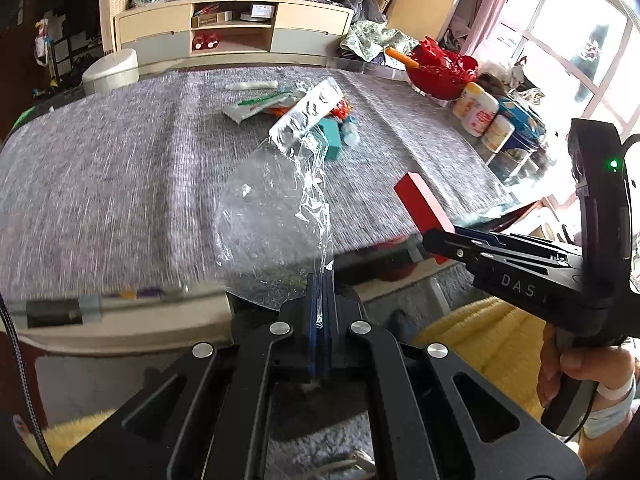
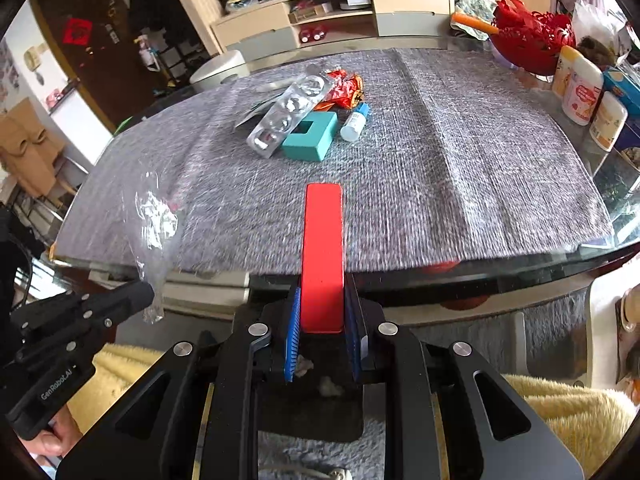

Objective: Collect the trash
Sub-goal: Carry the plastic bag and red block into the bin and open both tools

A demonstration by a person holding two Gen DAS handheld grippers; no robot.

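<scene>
Left gripper (image 1: 322, 300) pinches a light, limp, slippery clear plastic wrapper (image 1: 272, 216) by one edge, right gripper (image 2: 322, 320) clamps a stiff red block (image 2: 323, 256) endwise, both over the table's (image 2: 480, 184) near edge.

table (image 2: 500, 200): blister pack (image 2: 286, 114) left of and touching box (image 2: 310, 138) | bottle (image 2: 354, 122) right

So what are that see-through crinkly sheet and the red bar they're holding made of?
The clear sheet looks like thin plastic film: transparent, wrinkled, with glossy glints. The red bar seems to be rigid plastic or painted wood: flat, opaque, matte with rounded corners; which one I can't tell.
</scene>
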